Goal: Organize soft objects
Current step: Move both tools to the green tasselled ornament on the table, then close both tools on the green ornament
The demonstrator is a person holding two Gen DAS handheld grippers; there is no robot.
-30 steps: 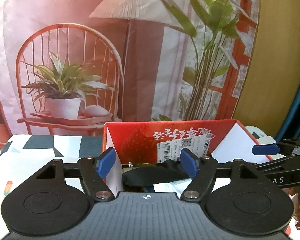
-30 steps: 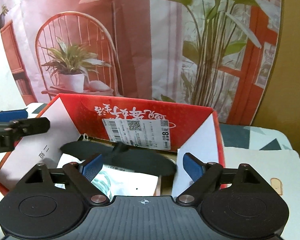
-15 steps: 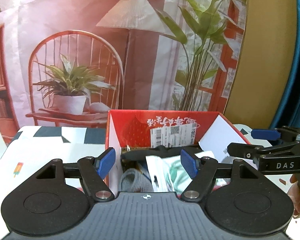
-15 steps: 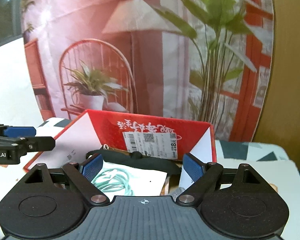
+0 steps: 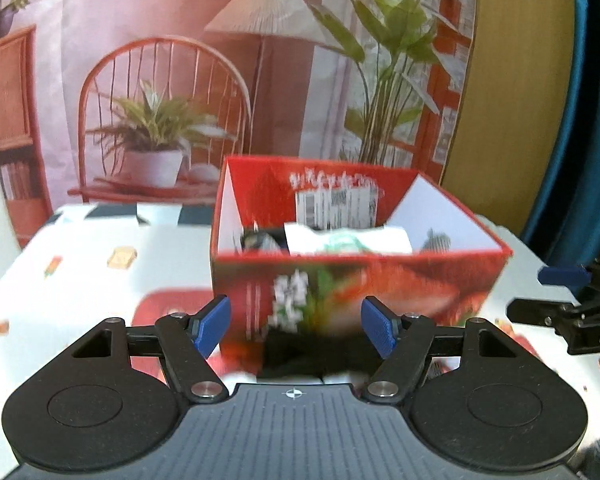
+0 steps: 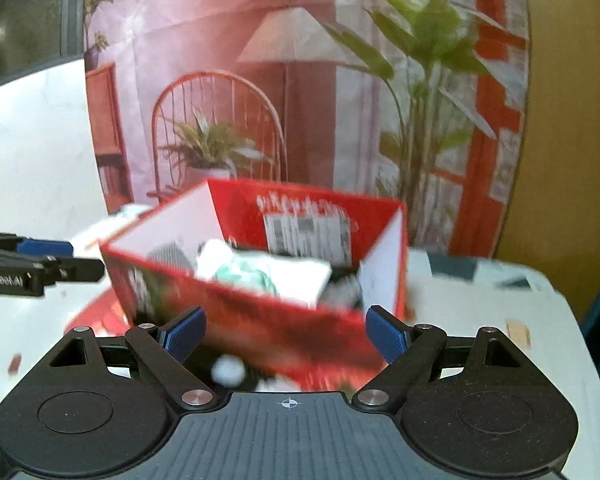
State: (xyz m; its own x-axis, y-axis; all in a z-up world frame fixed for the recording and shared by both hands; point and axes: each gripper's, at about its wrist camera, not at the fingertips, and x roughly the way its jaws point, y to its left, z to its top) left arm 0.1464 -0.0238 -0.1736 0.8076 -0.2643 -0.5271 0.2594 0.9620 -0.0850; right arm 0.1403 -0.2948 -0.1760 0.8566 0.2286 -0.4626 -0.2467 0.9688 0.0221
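The left gripper point(image 5: 296, 330) has its jaws apart, with nothing clamped between the blue pads. Straight ahead of those jaws, and a little above them in the left wrist view, stands an open red box point(image 5: 356, 280) on the tabletop point(image 5: 80, 280); its near wall, printed with white flowers and green leaves, fills the gap between the two pads without touching either. Inside the box, beyond the near wall, lies a white packet with green print point(image 5: 348, 240), and to its left a dark soft item point(image 5: 260, 240) shows against the white inner wall; blur hides what it is. A white barcode label sits on the red far wall. Just below the jaws, close to the gripper body, is a dark shape too blurred to name.

The right gripper point(image 6: 286, 334) also holds its jaws wide apart and empty. The same red box lies ahead of them, turned so that one corner points toward the left pad. The white and green packet leans on the contents near the middle, and a dark item sits at the box's right inner corner. A small white round thing point(image 6: 228, 370) lies just below the jaws, blurred.

Each gripper appears at the edge of the other's view, to the side of the box and apart from it. Behind the tabletop hangs a printed backdrop point(image 5: 160, 80) of a chair, lamp and plants.
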